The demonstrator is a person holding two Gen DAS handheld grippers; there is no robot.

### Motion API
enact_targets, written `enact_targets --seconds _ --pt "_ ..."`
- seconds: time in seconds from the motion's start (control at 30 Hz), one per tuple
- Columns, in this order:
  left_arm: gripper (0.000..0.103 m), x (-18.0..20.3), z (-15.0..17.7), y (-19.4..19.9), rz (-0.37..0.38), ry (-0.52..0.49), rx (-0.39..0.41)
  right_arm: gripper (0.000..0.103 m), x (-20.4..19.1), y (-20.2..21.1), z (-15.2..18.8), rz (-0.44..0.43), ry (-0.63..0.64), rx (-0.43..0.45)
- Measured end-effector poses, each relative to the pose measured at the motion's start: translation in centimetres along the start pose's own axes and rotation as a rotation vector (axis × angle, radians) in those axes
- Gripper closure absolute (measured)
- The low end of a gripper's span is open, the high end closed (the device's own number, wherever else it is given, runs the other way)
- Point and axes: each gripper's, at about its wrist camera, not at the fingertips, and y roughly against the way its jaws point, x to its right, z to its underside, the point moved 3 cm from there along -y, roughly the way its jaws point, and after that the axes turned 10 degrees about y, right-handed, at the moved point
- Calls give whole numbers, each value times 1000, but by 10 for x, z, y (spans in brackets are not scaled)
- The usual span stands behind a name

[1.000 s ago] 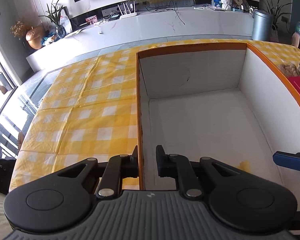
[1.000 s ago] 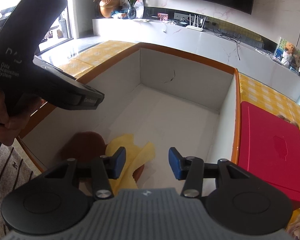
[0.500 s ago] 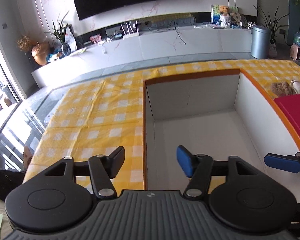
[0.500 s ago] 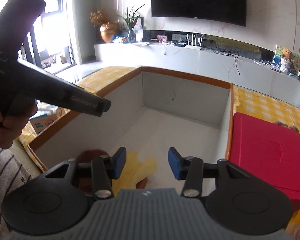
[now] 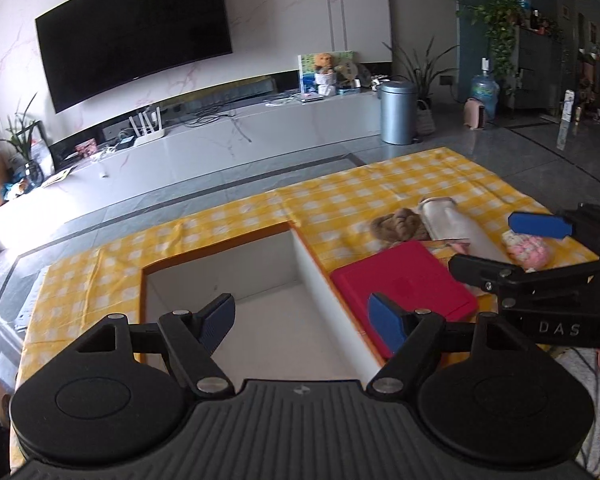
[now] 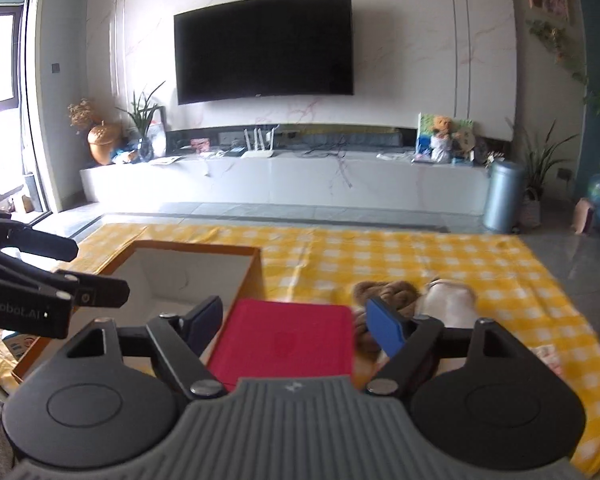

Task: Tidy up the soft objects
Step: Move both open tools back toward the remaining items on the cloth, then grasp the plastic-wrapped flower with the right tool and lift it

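An open white box with an orange rim [image 5: 216, 258] [image 6: 196, 247] sits on the yellow checked cloth. A brown knitted item [image 5: 400, 226] [image 6: 388, 292], a white cloth item [image 5: 456, 228] [image 6: 450, 300] and a pink-white knitted item [image 5: 528, 248] lie on the cloth right of the box. My left gripper [image 5: 304, 320] is open and empty, raised over the box's near right wall. My right gripper [image 6: 296, 324] is open and empty above the red lid; it shows in the left wrist view [image 5: 540, 240] near the pink item.
A flat red lid [image 5: 404, 284] [image 6: 288, 344] lies against the box's right side. The yellow checked cloth [image 5: 380, 192] [image 6: 380, 248] covers the table. Beyond it are the grey floor, a white TV bench [image 6: 284, 176] and a metal bin [image 5: 398, 112].
Both grippers have risen out of the box and swung right, so the soft items on the cloth now show. The left gripper went from nearly shut to wide open.
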Motion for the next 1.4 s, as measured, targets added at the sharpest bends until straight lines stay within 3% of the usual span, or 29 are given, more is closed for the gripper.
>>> enact_targets --seconds 0.13,0.2,0.33,0.5,0.77,0.93,1.13,1.27,1.33,1.4 --pt "14 36 -4 -3 84 -29 -23 14 41 40 0 128 29 10" --pt "14 53 -3 -6 110 -39 -41 6 64 56 5 174 24 14" --pt "14 83 2 -13 146 -93 -64 5 99 69 28 225 6 -25" --pt "14 107 6 -27 151 -125 -84 5 135 53 66 244 -67 -144" --pt "14 116 11 -59 167 -114 -143 4 168 -4 122 171 -170 -387" --pt "14 115 14 -85 139 -48 -111 4 173 -38 141 163 -182 -515" --pt "14 116 24 -98 150 -62 -147 4 162 -59 136 69 -149 -514" --pt "14 116 29 -89 108 -101 -92 4 169 -61 127 -7 -319 -465" --pt "14 113 29 -81 99 -111 -63 4 172 -58 122 22 -389 -441" --pt "14 108 27 -76 105 -104 -59 4 169 -53 113 90 -321 -400"
